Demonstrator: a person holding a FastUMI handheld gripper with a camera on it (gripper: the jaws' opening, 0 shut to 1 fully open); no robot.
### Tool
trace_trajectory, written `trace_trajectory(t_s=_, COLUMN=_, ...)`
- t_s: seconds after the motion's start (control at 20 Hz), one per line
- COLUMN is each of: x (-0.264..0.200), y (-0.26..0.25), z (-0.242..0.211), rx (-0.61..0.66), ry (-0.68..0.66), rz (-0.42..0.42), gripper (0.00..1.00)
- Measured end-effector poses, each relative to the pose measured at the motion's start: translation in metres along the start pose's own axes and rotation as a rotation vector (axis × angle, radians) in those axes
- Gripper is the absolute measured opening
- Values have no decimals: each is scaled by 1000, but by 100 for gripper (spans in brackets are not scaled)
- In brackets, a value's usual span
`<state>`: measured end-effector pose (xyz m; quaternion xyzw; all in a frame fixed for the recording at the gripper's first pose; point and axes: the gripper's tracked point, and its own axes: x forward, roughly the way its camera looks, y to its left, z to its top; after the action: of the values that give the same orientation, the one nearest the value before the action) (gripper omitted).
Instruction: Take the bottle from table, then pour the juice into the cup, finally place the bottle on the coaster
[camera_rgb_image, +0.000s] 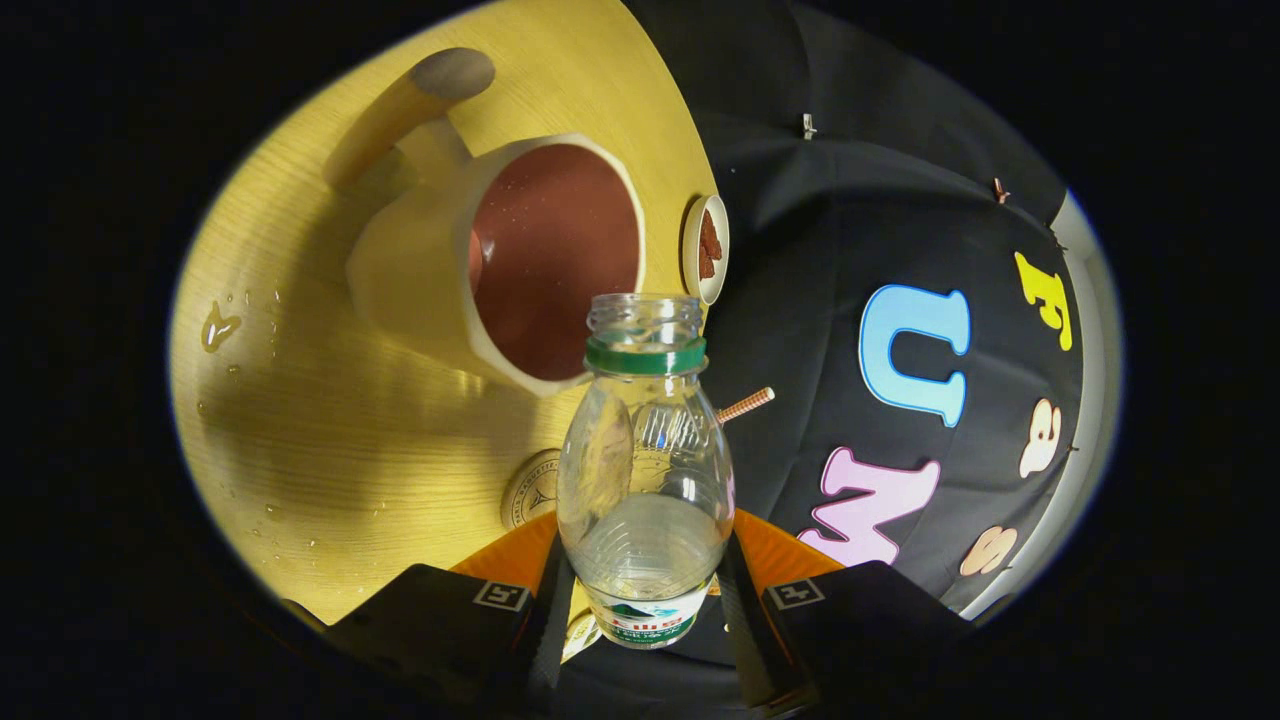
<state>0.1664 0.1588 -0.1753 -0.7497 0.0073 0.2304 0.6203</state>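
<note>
Gripping one clear bottle (645, 470) between its two black fingers (555, 610), the claw (645, 610) was closed on the lower body, a finger pressed to each side. The bottle pointed straight ahead of the claw, neck forward, its mouth open and uncapped, one green ring (645, 356) around the neck. A little clear liquid sat in the part nearest the fingers.

Just beyond the bottle's mouth and a touch to the left stood one cream cup (500, 260), its reddish-brown inside facing the claw. The bottle's mouth was right at the cup's near rim. One thick wooden handle (410, 110) stuck out from the cup's far side.

Counting on: one round coaster (530, 490) lay on the tabletop (330, 440) just left of the bottle, partly hidden behind it. One small dish (706, 248) with something reddish in it sat beyond the cup near the tabletop's edge. One striped straw (746, 404) poked out to the right from behind the bottle's shoulder.

Several drops of liquid (218, 326) were scattered on the wood, far left of the claw, the largest a small puddle.
</note>
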Motion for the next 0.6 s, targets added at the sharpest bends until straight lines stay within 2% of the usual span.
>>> trace_trajectory(t_s=0.6, x=5, y=-5, z=-1, rx=-82, ry=-11, rz=-7, gripper=70)
